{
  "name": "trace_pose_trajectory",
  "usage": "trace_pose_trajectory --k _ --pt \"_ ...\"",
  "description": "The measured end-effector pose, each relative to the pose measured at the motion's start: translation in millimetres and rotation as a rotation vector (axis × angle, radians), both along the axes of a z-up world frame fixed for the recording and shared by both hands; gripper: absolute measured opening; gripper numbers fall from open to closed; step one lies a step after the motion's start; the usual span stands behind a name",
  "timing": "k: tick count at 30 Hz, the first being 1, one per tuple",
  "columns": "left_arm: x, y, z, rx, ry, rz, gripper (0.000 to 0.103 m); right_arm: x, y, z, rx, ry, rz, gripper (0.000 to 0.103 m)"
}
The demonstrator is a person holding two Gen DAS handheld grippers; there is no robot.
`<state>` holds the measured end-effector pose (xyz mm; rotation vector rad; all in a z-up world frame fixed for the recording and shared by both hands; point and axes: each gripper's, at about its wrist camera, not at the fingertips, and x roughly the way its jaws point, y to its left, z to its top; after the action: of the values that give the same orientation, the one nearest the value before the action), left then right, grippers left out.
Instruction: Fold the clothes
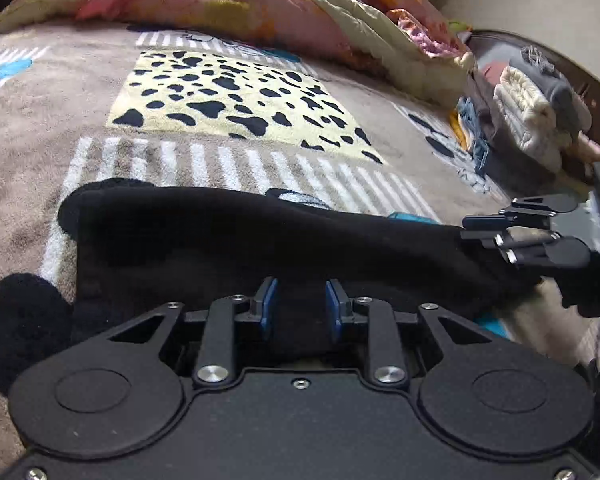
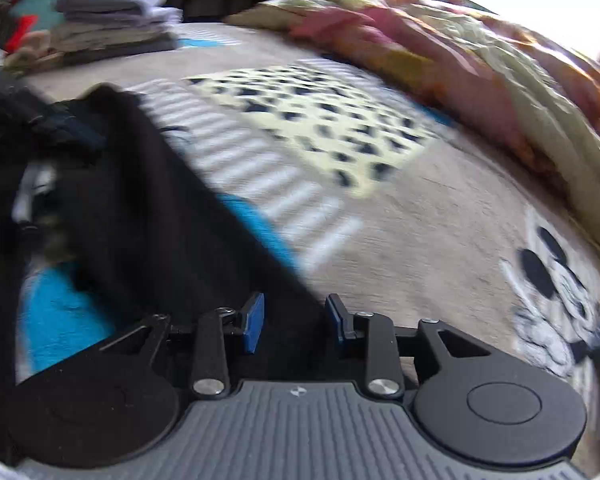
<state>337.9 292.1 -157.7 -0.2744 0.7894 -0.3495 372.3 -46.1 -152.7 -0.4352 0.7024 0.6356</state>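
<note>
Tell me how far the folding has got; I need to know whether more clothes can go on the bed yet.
Done: a stack of folded clothes sits at the far edge of the patterned blanket. In hand: a black garment lies stretched across the blanket, with the left gripper and right gripper each having its cloth between their blue pads; whether they pinch it is unclear. Left: this piece is not yet folded up or stacked.

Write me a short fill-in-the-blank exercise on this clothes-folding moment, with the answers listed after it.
1. The garment lying between the pads of the left hand-held gripper is ____ in colour.
2. The yellow patch on the blanket carries black ____.
3. In the right wrist view, a stack of folded clothes sits at the upper ____ of the picture.

Answers: black; spots; left
</note>
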Motion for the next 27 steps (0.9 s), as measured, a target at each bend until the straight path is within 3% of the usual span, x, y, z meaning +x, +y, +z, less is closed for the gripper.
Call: trace_pose_trajectory --k 2,4,7,8,10,11,12,13,16,18,20,24,27 --pt "1 2 -1 -0.013 0.002 0.004 0.025 13 -10 4 -0.001 -0.012 -0.069 0.023" --pt "1 2 -1 -0.013 0.0 0.001 0.025 13 -18 9 0.009 -0.024 -0.057 0.015" --pt "1 3 -1 -0.02 0.001 0.001 0.025 11 -32 19 0.106 0.031 0.028 0.017" --pt "1 3 -1 -0.023 0.002 0.002 0.025 10 -34 20 0.115 0.062 0.066 0.023" --pt "3 3 -1 -0.028 0.003 0.004 0.025 9 -37 16 0.091 0.073 0.099 0.056" --pt "3 3 -2 -0.027 0.002 0.003 0.025 13 -36 11 0.087 0.091 0.102 0.056" --pt "3 3 -2 -0.027 0.002 0.003 0.025 17 -35 6 0.083 0.109 0.105 0.041" --pt "3 3 -2 -0.029 0.003 0.003 0.025 21 -34 1 0.07 0.124 0.097 0.007" --pt "3 4 -2 -0.038 0.004 0.005 0.025 43 -35 2 0.038 0.117 -0.044 0.006" --pt "3 5 -2 -0.04 0.003 0.003 0.025 45 -30 4 -0.031 0.051 -0.087 0.003" --pt "3 6 -2 -0.045 0.003 0.0 0.025 41 -30 11 0.048 0.054 -0.095 0.003" --pt "2 7 -1 -0.055 -0.002 -0.006 0.025 7 14 25 0.12 0.023 0.142 0.003" --pt "1 6 -1 -0.053 -0.008 -0.022 0.031 -8 58 12 0.058 0.057 0.312 0.004"
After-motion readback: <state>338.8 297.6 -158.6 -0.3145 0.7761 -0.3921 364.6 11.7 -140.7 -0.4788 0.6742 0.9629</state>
